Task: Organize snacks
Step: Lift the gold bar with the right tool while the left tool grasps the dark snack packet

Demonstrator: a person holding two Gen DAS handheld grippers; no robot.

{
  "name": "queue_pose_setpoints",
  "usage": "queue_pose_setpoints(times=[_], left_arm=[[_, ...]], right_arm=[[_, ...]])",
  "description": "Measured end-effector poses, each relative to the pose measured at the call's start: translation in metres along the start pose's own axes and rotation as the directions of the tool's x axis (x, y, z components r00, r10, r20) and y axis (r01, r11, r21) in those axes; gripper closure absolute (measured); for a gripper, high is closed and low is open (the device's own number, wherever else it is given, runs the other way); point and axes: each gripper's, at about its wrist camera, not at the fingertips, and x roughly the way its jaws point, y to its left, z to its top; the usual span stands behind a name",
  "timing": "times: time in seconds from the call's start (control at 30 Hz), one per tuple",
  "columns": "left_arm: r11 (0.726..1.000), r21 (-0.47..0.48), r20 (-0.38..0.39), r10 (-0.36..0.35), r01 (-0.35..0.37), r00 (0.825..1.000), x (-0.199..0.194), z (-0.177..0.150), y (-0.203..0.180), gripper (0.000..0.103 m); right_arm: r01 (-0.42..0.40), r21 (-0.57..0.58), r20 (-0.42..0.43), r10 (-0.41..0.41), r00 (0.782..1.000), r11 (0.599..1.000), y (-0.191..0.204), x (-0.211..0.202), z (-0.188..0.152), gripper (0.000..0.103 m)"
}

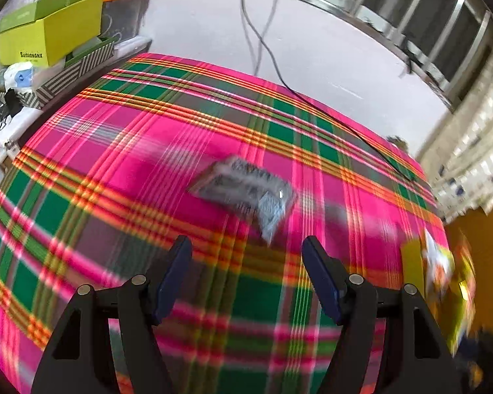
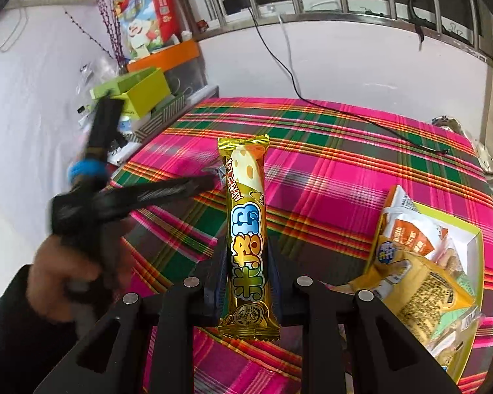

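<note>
My right gripper [image 2: 246, 262] is shut on a long gold snack bar [image 2: 246, 226] and holds it lengthwise above the plaid tablecloth [image 2: 345, 177]. My left gripper [image 1: 246, 246] is open and empty, just short of a blurred silver-grey snack packet [image 1: 246, 192] lying on the cloth [image 1: 131, 151]. The left gripper also shows in the right wrist view [image 2: 210, 180], near that packet, which is mostly hidden there. A yellow-green box [image 2: 460, 229] at the right holds several snack bags [image 2: 420, 282]; it appears blurred in the left wrist view [image 1: 443, 282].
A side shelf at the left holds a lime green box [image 1: 49, 29], a striped box [image 1: 72, 72] and an orange bin [image 2: 167, 55]. A black cable [image 2: 361, 118] lies across the far side of the table. A white wall and barred window stand behind.
</note>
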Motion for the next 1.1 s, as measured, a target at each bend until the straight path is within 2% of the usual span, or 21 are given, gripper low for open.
queue_pose_setpoints(times=[0.1,0.23,0.33,0.43,0.57,0.67,0.73,0.87,1.0,1.1], left_arm=[[1.000,-0.019,0.017,0.024,-0.024,1.000,0.014,0.009,-0.012,0.033],[0.996,0.026,0.001,0.084,-0.084,0.996,0.034,0.013,-0.020,0.033],[0.992,0.048,0.006,0.112,-0.113,0.994,0.035,0.010,-0.006,0.031],[0.983,0.048,0.029,0.175,-0.176,0.984,0.025,0.010,0.017,0.031],[0.984,0.003,0.044,0.179,-0.179,0.983,0.009,0.007,0.041,0.031],[0.989,-0.021,0.060,0.146,-0.145,0.987,0.001,0.007,0.038,0.031],[0.989,-0.026,0.075,0.150,-0.148,0.986,0.002,0.013,0.029,0.031],[0.972,-0.016,0.088,0.233,-0.233,0.968,0.022,0.028,0.007,0.031],[0.953,-0.051,0.079,0.301,-0.298,0.950,0.038,0.030,0.005,0.022],[0.944,-0.043,0.081,0.331,-0.328,0.940,0.042,0.029,0.003,0.022]], right_arm=[[-0.002,0.011,0.003,0.002,1.000,1.000,-0.007,-0.002,-0.002,0.083],[-0.004,0.025,0.008,0.004,1.000,1.000,-0.015,-0.006,-0.003,0.083],[-0.008,0.027,0.020,0.007,1.000,1.000,-0.017,-0.010,-0.003,0.083],[-0.012,0.025,0.032,0.011,0.999,1.000,-0.017,-0.012,-0.003,0.083],[-0.026,0.032,0.036,0.025,0.999,0.999,-0.018,-0.010,-0.004,0.083],[-0.032,0.036,0.035,0.031,0.999,0.999,-0.020,-0.009,-0.005,0.083],[-0.032,0.037,0.034,0.031,0.999,0.999,-0.020,-0.009,-0.005,0.083],[-0.027,0.041,0.037,0.025,0.999,0.999,-0.025,-0.013,-0.005,0.083],[-0.020,0.048,0.044,0.018,0.999,0.999,-0.031,-0.016,-0.004,0.083],[-0.023,0.049,0.045,0.021,0.999,0.999,-0.032,-0.017,-0.004,0.083]])
